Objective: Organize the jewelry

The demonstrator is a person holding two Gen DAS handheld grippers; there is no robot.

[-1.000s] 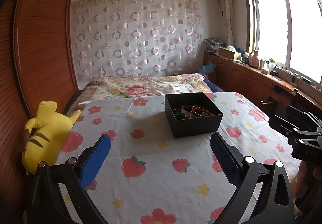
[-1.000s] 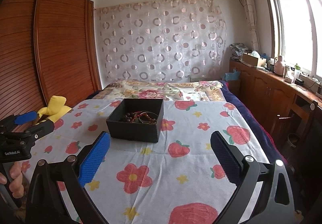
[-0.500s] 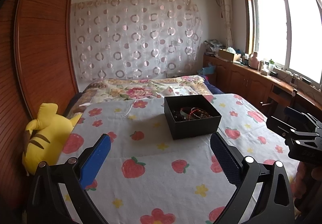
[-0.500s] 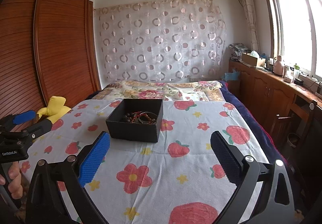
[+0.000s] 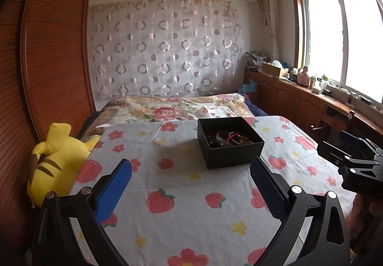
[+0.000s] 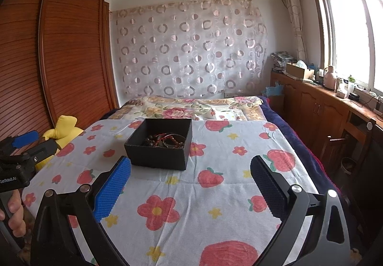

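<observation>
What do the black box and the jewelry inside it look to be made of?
Black box: probably rigid cardboard, matte, judging by its thin straight walls, sharp corners and lack of shine. Jewelry: dark round beads, possibly wood or stone, plus a red strand that may be cord; too small to tell for certain.

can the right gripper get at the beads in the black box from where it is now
Probably yes. The right gripper is open and empty, the black box has no lid, and only bare strawberry sheet lies between them. The beads sit low inside, so it would likely need to come over the near wall.
</observation>
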